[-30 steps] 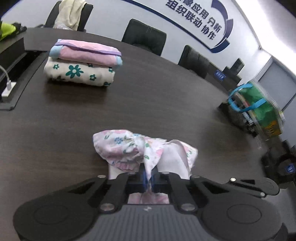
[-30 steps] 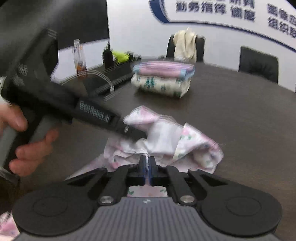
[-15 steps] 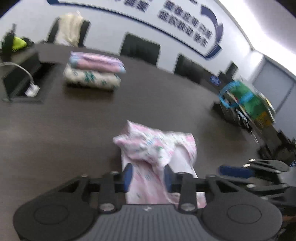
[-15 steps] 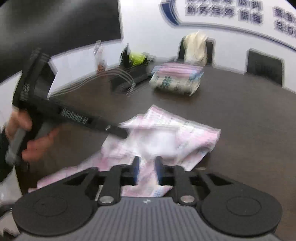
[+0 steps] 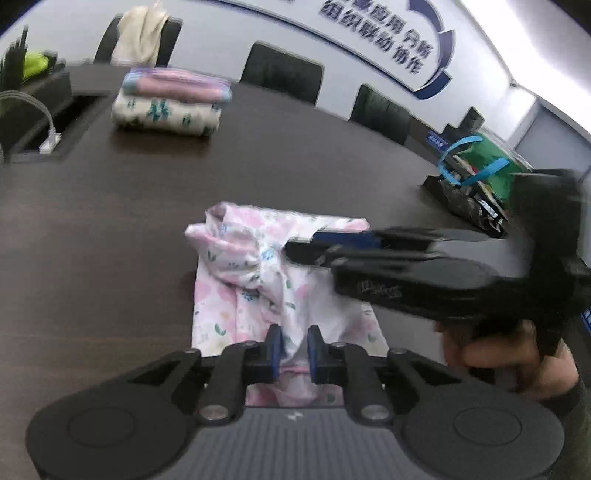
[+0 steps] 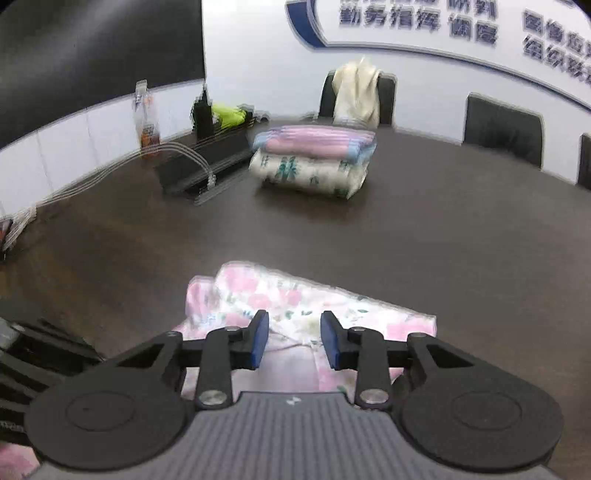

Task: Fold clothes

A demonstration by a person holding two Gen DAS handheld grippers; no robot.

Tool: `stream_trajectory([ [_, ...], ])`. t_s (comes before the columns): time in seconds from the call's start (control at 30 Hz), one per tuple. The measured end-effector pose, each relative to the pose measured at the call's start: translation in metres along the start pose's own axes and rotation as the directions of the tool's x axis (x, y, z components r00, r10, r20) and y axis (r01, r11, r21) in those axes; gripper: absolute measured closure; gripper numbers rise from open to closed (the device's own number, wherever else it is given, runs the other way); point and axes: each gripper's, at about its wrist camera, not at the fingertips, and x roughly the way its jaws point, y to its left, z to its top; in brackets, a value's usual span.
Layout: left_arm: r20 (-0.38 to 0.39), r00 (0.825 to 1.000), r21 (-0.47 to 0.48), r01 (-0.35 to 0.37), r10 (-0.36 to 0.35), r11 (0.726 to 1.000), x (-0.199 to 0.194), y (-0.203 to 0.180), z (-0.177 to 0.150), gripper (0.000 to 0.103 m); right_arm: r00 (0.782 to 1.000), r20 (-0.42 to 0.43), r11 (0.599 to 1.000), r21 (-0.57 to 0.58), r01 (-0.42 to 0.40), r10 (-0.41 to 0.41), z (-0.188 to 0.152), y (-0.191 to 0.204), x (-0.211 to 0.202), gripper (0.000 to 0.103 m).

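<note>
The pink floral garment (image 5: 273, 280) lies bunched and half-folded on the dark table (image 5: 110, 229), both grippers' jaws released.

This is an office meeting room. A large dark wooden worktop (image 5: 332, 155) fills the view, with black office chairs (image 5: 282, 72) ranged along its far edge from 11 to 1 o'clock. Behind them a white wall carries blue Chinese lettering (image 5: 373, 27) and a curved blue stripe.
</note>
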Motion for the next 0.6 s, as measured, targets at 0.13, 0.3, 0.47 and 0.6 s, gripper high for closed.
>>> stream_trajectory([
  [0.13, 0.065, 0.997, 0.065, 0.046, -0.050, 0.997, -0.034, -0.007, -0.011, 0.061, 1.000, 0.001, 0.999, -0.047, 0.021, -0.021, -0.009, 0.012, -0.007, 0.071],
  [0.3, 0.112, 0.993, 0.093, 0.030, -0.040, 0.995, -0.054, -0.009, -0.027, 0.059, 0.996, 0.087, 0.999, -0.053, 0.013, -0.009, -0.006, 0.017, -0.034, 0.071],
  [0.47, 0.141, 0.989, 0.123, 0.016, -0.034, 0.992, -0.068, -0.005, -0.041, 0.053, 0.999, -0.029, 0.996, -0.091, 0.020, -0.023, -0.020, 0.025, -0.012, 0.071],
  [0.6, 0.156, 0.987, 0.152, 0.005, -0.029, 0.988, -0.088, 0.014, -0.060, 0.038, 0.998, 0.058, 0.995, -0.093, 0.035, -0.030, -0.023, 0.031, -0.043, 0.069],
])
